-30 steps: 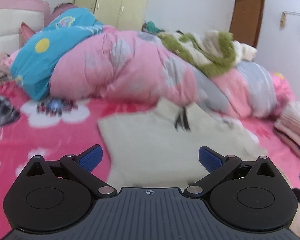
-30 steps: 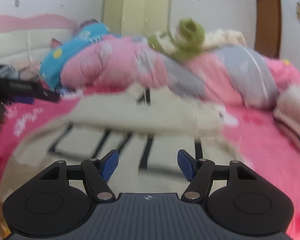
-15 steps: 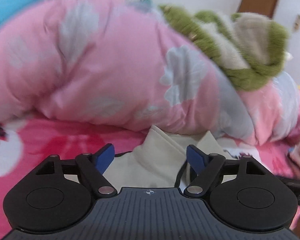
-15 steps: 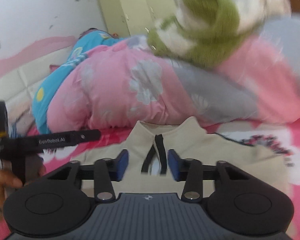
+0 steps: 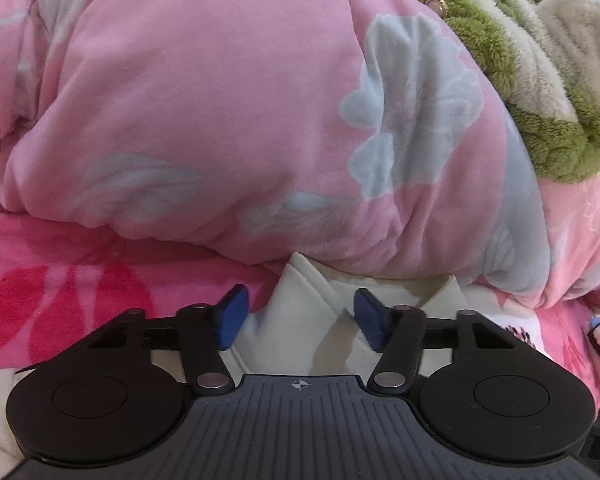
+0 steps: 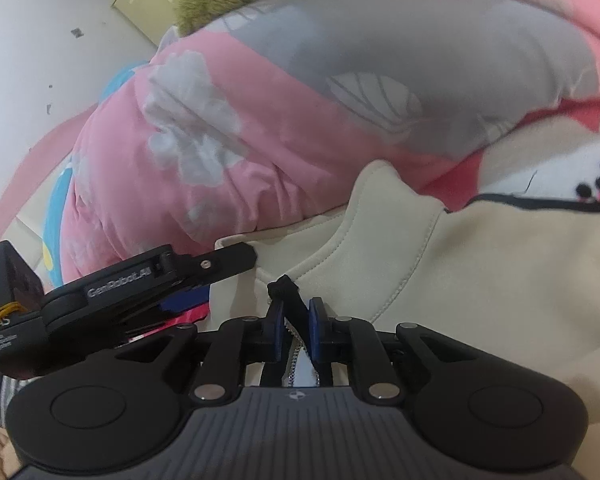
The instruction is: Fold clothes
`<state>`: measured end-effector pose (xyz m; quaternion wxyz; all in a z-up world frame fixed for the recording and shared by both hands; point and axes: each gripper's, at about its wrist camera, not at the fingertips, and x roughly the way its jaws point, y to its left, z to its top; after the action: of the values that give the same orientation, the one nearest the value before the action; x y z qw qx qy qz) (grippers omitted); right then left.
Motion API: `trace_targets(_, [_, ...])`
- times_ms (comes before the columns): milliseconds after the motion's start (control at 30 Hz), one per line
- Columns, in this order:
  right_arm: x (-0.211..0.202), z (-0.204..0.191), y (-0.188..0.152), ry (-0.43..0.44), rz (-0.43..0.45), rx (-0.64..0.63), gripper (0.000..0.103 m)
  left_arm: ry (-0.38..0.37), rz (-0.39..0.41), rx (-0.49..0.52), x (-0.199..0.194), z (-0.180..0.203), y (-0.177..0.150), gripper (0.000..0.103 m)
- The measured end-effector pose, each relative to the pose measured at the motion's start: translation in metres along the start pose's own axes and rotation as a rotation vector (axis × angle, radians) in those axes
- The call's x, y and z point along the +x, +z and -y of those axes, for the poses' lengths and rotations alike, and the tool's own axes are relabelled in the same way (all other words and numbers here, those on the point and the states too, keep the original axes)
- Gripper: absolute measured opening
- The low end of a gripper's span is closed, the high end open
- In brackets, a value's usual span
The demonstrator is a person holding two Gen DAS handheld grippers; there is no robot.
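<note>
jacket (image 5: 308, 320) before quilt (image 5: 236, 112), apparently touching

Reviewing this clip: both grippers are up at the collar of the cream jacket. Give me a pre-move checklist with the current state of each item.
1. Right gripper pinched on the black zipper pull: ok, jaws nearly closed around it.
2. Left gripper holding the collar: not ok, jaws open, straddling the collar's left flap.
3. Cream jacket lying flat on the pink floral bedsheet: cannot tell, only the collar area shows.
4. Collar clear of the pink quilt: not ok, the quilt bulges against its top edge.
5. Grippers apart from each other: ok, the left one sits beside the right without contact.
</note>
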<state>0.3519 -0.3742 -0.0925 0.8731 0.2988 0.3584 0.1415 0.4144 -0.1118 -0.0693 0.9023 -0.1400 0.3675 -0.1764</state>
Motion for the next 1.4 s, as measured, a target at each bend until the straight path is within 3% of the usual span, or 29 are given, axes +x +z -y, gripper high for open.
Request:
trace_targets(33, [0.001, 0.002, 0.0, 0.006, -0.002, 0.008, 0.013, 0.002, 0.003, -0.001, 0.001, 0.001, -0.001, 0.038])
trace_targets(133, [0.002, 0.005, 0.001, 0.014, -0.002, 0.017, 0.013, 0.003, 0.013, 0.017, -0.002, 0.006, -0.006, 0.019])
trace_targets(233, [0.002, 0.007, 0.002, 0.021, -0.001, 0.026, 0.013, -0.027, 0.055, 0.078, -0.017, 0.01, -0.015, 0.009])
trace_targets(400, [-0.004, 0.008, -0.001, 0.042, -0.003, 0.04, 0.013, -0.156, 0.119, 0.256, -0.059, 0.023, -0.037, 0.008])
trace_targets(533, [-0.016, 0.008, -0.009, 0.051, -0.007, 0.035, 0.013, -0.224, 0.122, 0.392, -0.08, 0.028, -0.058, 0.008])
trace_targets(700, [-0.07, 0.006, -0.006, 0.074, 0.11, -0.004, 0.014, -0.239, 0.146, 0.567, -0.082, 0.035, -0.077, 0.008])
trace_targets(767, [-0.091, 0.004, 0.006, 0.033, 0.184, -0.039, 0.015, -0.248, 0.156, 0.615, -0.087, 0.036, -0.087, 0.008])
trace_targets(867, [-0.101, 0.015, 0.03, -0.037, 0.233, 0.006, 0.022, -0.259, 0.166, 0.672, -0.091, 0.036, -0.098, 0.008])
trace_targets(1233, [-0.042, 0.059, 0.083, -0.018, 0.14, 0.173, 0.025, -0.262, 0.171, 0.831, -0.096, 0.023, -0.116, 0.008])
trace_targets(1400, [-0.028, 0.049, 0.076, 0.067, 0.019, 0.104, 0.025, -0.242, 0.173, 0.816, -0.099, 0.02, -0.112, 0.008])
